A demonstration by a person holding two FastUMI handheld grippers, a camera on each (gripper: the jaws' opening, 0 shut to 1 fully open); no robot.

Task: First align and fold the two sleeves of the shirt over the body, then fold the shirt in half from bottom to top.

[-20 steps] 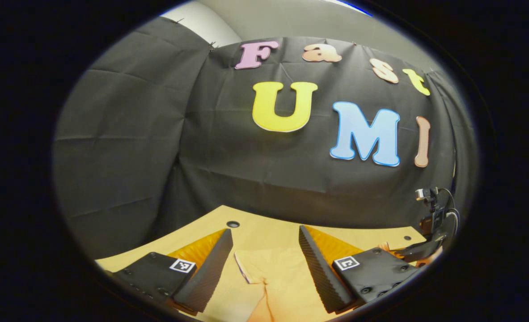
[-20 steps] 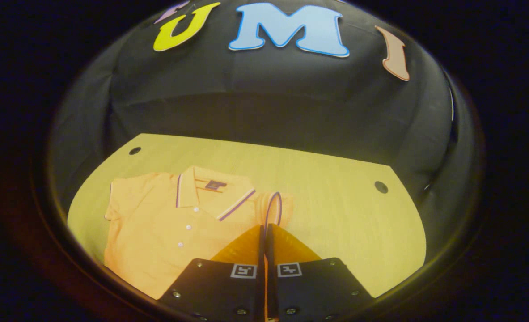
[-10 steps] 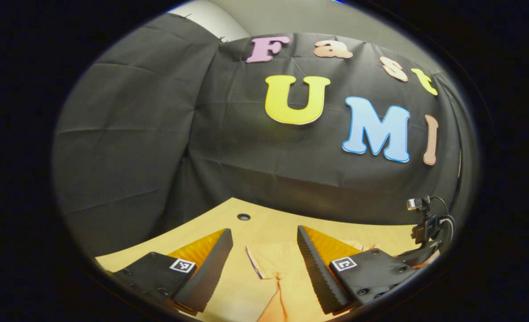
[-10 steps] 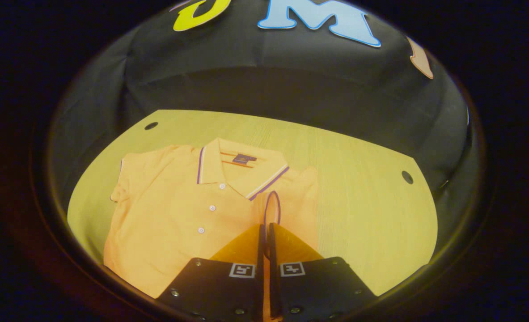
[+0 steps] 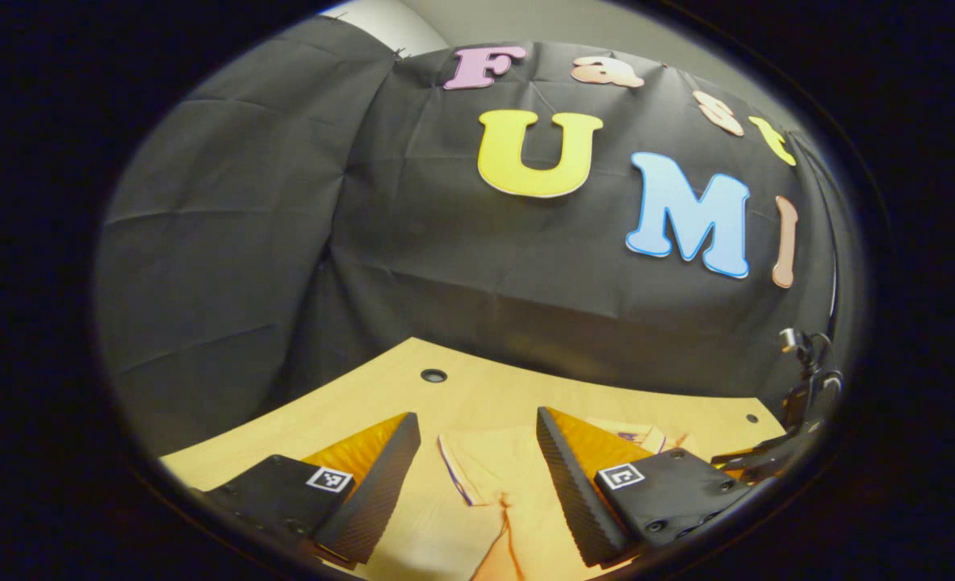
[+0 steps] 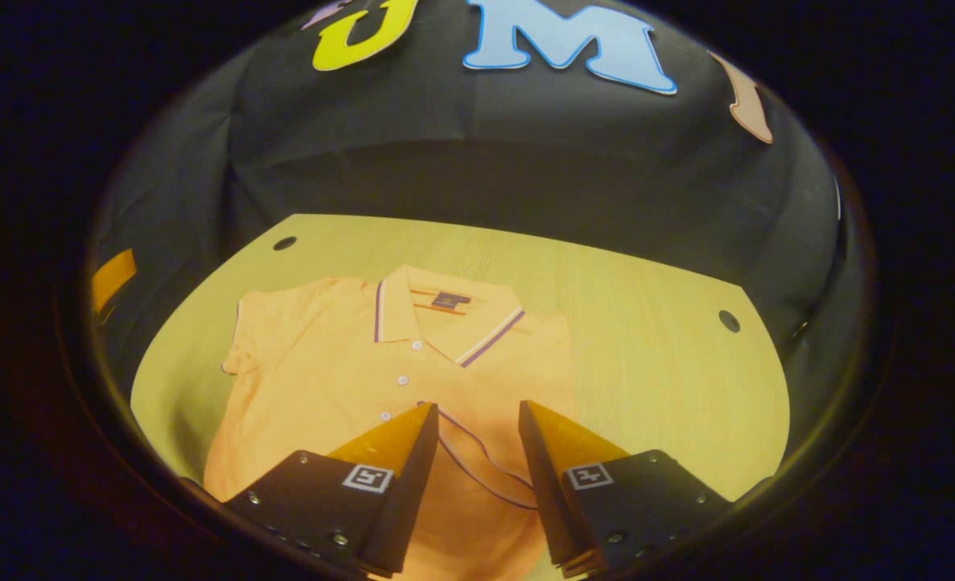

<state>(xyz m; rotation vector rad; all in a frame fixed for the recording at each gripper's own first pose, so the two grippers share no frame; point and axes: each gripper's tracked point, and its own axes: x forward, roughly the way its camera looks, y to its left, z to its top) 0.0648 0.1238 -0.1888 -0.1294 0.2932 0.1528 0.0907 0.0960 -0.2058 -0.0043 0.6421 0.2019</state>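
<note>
Orange polo shirt (image 6: 340, 379) lies flat on bench (image 6: 655, 355), collar far. Right sleeve (image 6: 477, 460) folded over body. Right gripper (image 6: 473, 424) above it, fingers apart, holding nothing. Left gripper (image 5: 477, 440) spread wide over left sleeve (image 5: 485, 476), likely lining up grasp.

Wooden table (image 6: 647, 355), perhaps two holes (image 6: 285, 243).
</note>
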